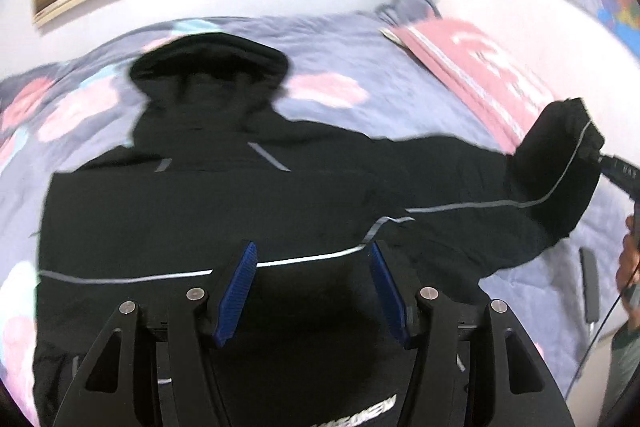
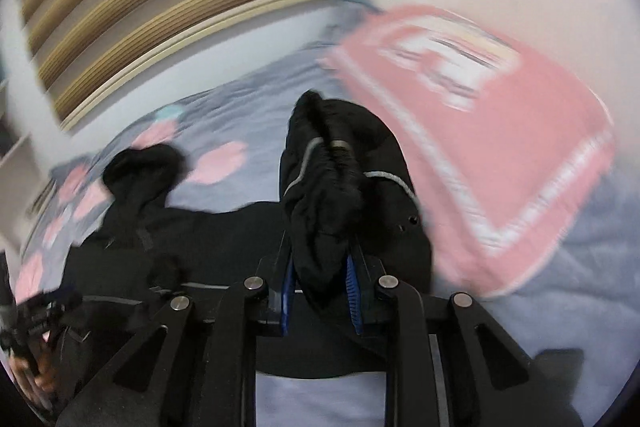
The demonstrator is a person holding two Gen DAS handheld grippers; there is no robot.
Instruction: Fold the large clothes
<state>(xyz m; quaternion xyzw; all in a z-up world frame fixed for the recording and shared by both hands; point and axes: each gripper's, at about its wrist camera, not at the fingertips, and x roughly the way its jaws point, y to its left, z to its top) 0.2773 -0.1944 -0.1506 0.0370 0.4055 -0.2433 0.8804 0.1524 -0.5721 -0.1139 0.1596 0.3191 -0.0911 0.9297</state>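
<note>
Jacket: black with grey piping, spread on the bed, hood at the far side.
Sleeve: right one, lifted off the bed, bunched.
Right gripper: jaws narrow, clamped on the sleeve cuff.
Left gripper: jaws apart over the jacket's near hem, nothing pinched between the pads.
Pillow: pink, far right on the bed.

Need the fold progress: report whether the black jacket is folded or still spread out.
Mostly spread. The black jacket lies flat on the bed, hood up top; only one sleeve is lifted, pinched in the right gripper.
</note>
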